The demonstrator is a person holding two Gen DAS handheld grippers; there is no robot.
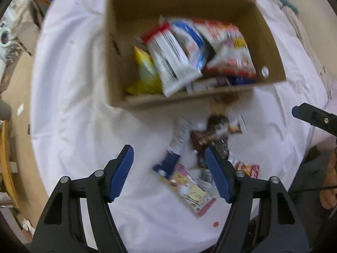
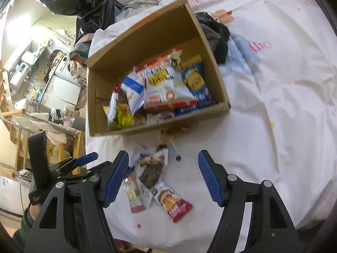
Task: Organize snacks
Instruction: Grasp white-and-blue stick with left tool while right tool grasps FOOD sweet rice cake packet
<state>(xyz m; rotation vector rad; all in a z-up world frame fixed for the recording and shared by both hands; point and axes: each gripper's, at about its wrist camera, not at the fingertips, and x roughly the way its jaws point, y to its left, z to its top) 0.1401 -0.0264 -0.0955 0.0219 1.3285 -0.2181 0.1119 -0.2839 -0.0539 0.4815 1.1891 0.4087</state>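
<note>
An open cardboard box [image 1: 269, 42] [image 2: 147, 38] stands on a white sheet and holds several snack packs, among them a white one [image 1: 170, 63] [image 2: 166, 88]. In front of the box lies a small heap of loose packets: a brown one [image 1: 208, 137], a pink and yellow one [image 1: 189, 187], a dark one [image 2: 151, 172] and a red one [image 2: 174, 202]. My left gripper [image 1: 168, 151] hovers open over this heap, its right finger above the brown packet. My right gripper [image 2: 163, 154] is open over the same heap, gripping nothing. The left gripper [image 2: 84, 160] also shows at the left of the right wrist view.
A black cloth [image 2: 217, 35] lies against the box's far right side. The sheet's edge runs down the left, with a cluttered room [image 2: 42, 73] beyond. A small red crumb [image 1: 215, 224] sits near the front edge. A person's hand [image 1: 328, 194] shows at far right.
</note>
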